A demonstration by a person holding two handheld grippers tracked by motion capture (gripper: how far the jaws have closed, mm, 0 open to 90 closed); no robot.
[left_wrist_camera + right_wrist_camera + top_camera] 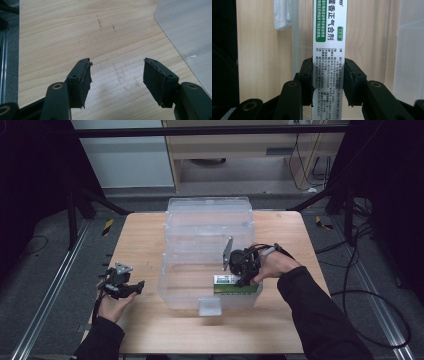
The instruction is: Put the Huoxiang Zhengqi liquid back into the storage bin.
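Clamping the box (329,50), right gripper (328,80) jaws.

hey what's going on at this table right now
A person works at a wooden table with a two-jaw gripper in each hand. The right gripper is shut on a white and green box, holding it in the near section of a clear plastic bin, by its front wall. The left gripper is open with nothing between its jaws, held over bare table to the left of the bin.
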